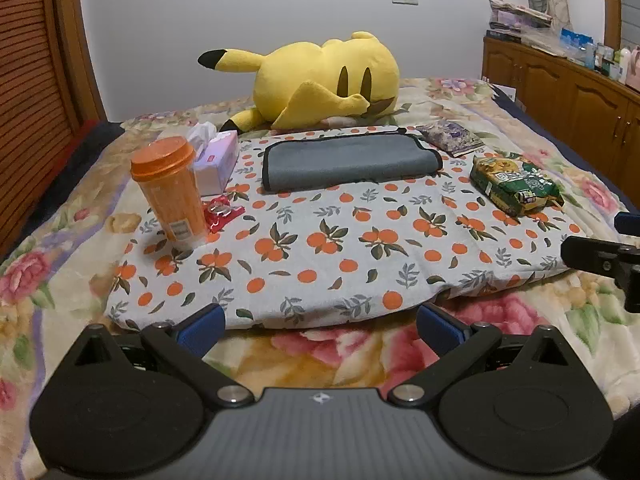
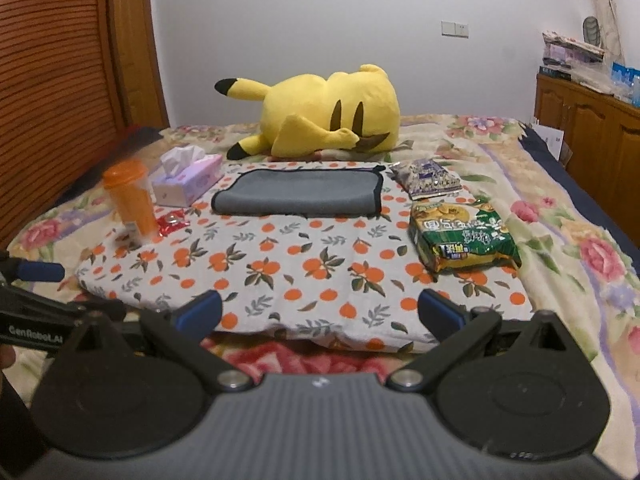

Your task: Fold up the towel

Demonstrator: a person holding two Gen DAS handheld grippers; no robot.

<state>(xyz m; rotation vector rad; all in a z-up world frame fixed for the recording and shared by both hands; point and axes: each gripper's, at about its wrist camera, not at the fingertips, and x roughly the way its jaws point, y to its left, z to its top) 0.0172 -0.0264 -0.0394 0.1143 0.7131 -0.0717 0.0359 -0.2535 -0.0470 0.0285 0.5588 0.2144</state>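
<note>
A grey towel with a black edge lies folded into a long rectangle at the far side of an orange-print cloth. It also shows in the right wrist view. My left gripper is open and empty, low over the near edge of the cloth. My right gripper is open and empty at the same near edge, to the right of the left one. Both are well short of the towel.
On the cloth stand an orange cup, a pink tissue box, a red wrapper, a green snack bag and a purple packet. A yellow plush lies behind the towel. A wooden cabinet stands at right.
</note>
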